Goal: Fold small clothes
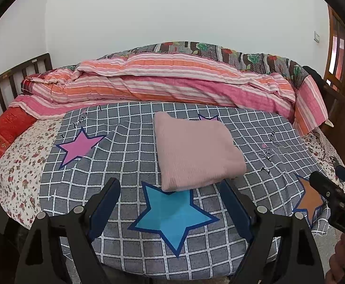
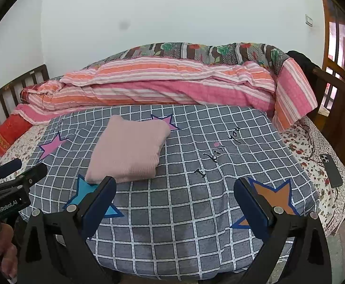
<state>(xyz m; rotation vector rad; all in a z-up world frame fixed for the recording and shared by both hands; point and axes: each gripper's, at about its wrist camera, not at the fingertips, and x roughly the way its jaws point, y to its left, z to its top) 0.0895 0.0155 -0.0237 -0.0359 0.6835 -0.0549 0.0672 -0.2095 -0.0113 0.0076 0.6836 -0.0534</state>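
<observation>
fingers: both black two-finger grippers, left gripper (image 1: 170, 201) and right gripper (image 2: 174, 201), spread wide, empty
garment: folded pink knit cloth (image 1: 196, 151) on grey checked blanket (image 1: 129, 146)
advice: likely done; keep clear

Folded garment (image 1: 197, 151) lies on checked cloth (image 1: 129, 151), toward its far half. Checked cloth spread over bed sheet (image 1: 18, 165). Rolled quilt (image 1: 163, 82) behind checked cloth, along wall side of bed. Cushion (image 1: 5, 130) at left end, before quilt. Phone (image 2: 332, 169) on bed sheet, right of checked cloth. Left gripper (image 1: 170, 203) above near edge of cloth, before garment. Right gripper (image 2: 174, 201) to its right, nothing between jaws.
</observation>
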